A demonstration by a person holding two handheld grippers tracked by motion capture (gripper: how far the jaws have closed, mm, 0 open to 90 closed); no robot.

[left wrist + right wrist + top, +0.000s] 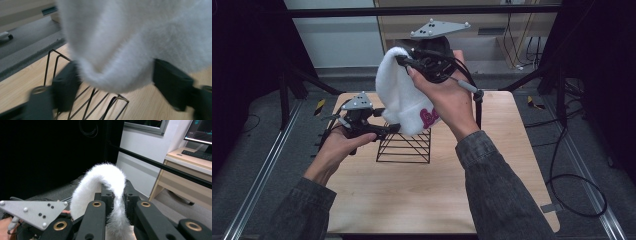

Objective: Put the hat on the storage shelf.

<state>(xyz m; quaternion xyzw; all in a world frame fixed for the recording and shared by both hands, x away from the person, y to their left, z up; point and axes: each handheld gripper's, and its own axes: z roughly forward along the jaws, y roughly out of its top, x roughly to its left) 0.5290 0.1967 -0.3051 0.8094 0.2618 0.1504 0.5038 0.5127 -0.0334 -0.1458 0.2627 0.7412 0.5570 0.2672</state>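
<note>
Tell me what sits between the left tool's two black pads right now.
The lower edge of the white fluffy hat hangs between the left tool's pads; they do not press on it. The left gripper view shows this, with the black wire rack behind.

Both hand-held grippers up in front of me, right raised high, left low.

My right hand-held gripper (404,61) is lifted well above the tabletop (422,200), my right hand (447,100) wrapped around its body with the forearm rising steeply from the lower right in a dark grey sleeve; its jaws are clamped tight on a fold of the white fluffy hat (399,97), as the right gripper view (117,202) makes plain. My left hand-held gripper (387,129) sits low, cradled palm-up in my left hand (337,145), pointing level towards the right. Its jaws stand apart on either side of the hat's lower edge (112,77), not visibly pressing it.
</note>
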